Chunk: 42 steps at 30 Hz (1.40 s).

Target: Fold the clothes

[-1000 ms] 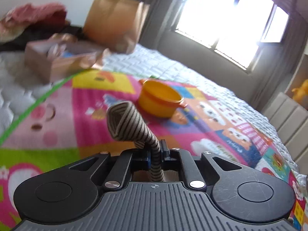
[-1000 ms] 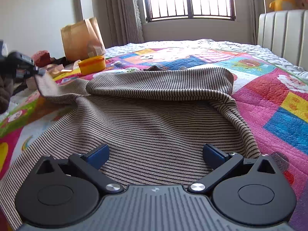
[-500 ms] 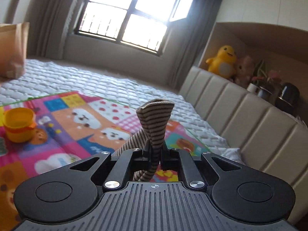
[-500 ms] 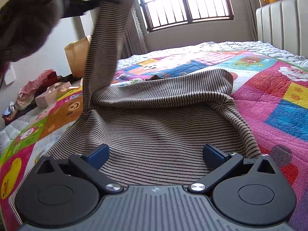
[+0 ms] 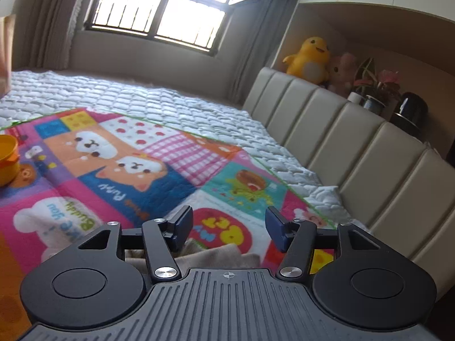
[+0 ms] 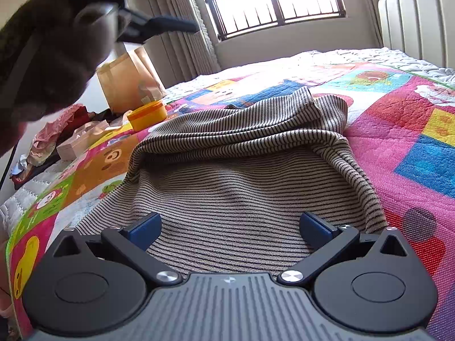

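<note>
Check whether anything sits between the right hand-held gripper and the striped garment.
Nothing visible does. The right hand-held gripper, jaws open, sits just above the striped garment, with bare fabric between and ahead of its fingers. The yellow bowl stands off to the left.

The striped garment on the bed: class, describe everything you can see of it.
The striped garment looks like soft knit, beige with thin dark stripes. It lies on the colourful quilt, its far part folded over the near layer in a rumpled ridge. The open right tongs sit over its near part; nothing grips it.
</note>
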Each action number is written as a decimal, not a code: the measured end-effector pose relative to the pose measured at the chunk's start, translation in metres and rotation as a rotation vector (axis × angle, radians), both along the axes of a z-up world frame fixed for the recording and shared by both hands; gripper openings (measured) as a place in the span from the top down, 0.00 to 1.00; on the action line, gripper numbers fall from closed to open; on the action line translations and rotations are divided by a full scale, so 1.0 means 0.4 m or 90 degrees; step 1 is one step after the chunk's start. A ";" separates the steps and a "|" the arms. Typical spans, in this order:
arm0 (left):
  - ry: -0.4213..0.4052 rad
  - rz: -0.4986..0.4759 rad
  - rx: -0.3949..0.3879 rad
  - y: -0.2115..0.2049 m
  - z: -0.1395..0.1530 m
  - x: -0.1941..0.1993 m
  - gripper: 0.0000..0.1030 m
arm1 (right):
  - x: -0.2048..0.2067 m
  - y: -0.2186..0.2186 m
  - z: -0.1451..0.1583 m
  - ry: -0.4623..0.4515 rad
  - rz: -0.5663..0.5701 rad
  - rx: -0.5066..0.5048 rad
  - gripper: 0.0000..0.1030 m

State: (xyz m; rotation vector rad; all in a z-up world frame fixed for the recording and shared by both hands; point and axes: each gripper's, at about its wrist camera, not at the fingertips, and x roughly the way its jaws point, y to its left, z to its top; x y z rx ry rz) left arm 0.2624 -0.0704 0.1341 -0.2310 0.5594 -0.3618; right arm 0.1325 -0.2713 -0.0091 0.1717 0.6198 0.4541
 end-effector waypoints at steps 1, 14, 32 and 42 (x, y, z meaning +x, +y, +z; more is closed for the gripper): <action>0.007 0.011 0.013 0.025 -0.009 -0.007 0.29 | 0.002 0.007 0.002 0.004 0.002 -0.013 0.00; 0.054 0.047 0.159 0.211 -0.287 -0.121 0.08 | 0.067 0.014 0.148 -0.112 -0.090 -0.102 0.15; 0.046 0.040 0.132 0.224 -0.345 -0.126 0.04 | 0.308 0.072 0.116 -0.043 -0.104 -0.132 0.79; 0.048 0.041 0.135 0.223 -0.345 -0.123 0.03 | 0.278 -0.005 0.145 -0.056 -0.133 -0.146 0.79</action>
